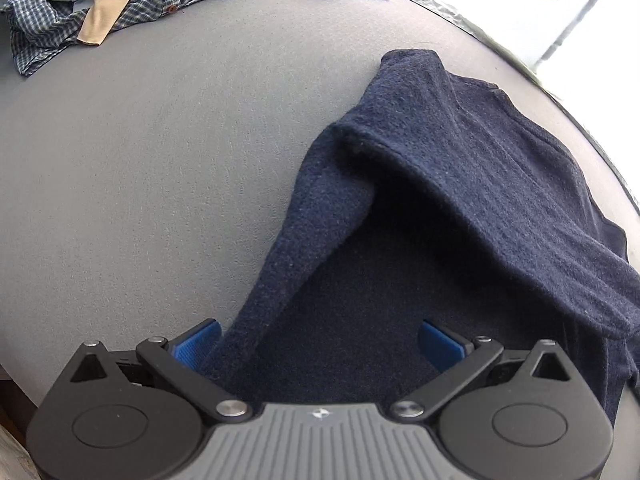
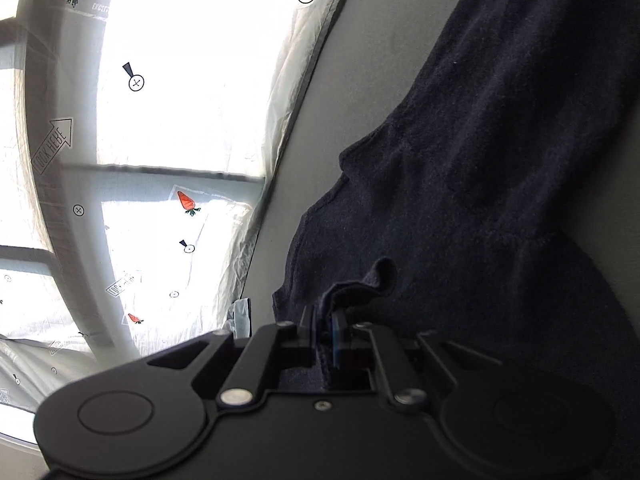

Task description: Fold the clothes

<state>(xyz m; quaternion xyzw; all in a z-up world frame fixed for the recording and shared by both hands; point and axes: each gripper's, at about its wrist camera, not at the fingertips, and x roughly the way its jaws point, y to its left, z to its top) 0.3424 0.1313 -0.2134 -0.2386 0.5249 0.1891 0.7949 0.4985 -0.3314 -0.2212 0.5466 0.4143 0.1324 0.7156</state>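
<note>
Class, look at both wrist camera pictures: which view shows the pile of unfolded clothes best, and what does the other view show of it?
The left wrist view: the pile of unfolded clothes, with a blue-checked shirt and a tan cloth, lies at the far edge of the grey table. The right wrist view shows none of it.

Gray table [image 1: 140, 160], matte, slightly textured top, fills most of the left wrist view. White sheet [image 2: 180, 60] hangs just beyond the table's far edge, brightly backlit, its gray hem [image 2: 316, 60] running along that edge. Prints on the sheet: red strawberries [image 2: 186, 201], circled crosses [image 2: 136, 82], an arrow [image 2: 54, 145] lettered "LOOK HERE", and some small boxed labels too blurred to read. Dark window bars [image 2: 172, 174] show through the sheet, behind the table. Pale tape piece [image 2: 242, 316] sits at the table's edge, touching the hem. Strip of brown floor [image 1: 12, 452] shows below the table's near left corner.
</note>
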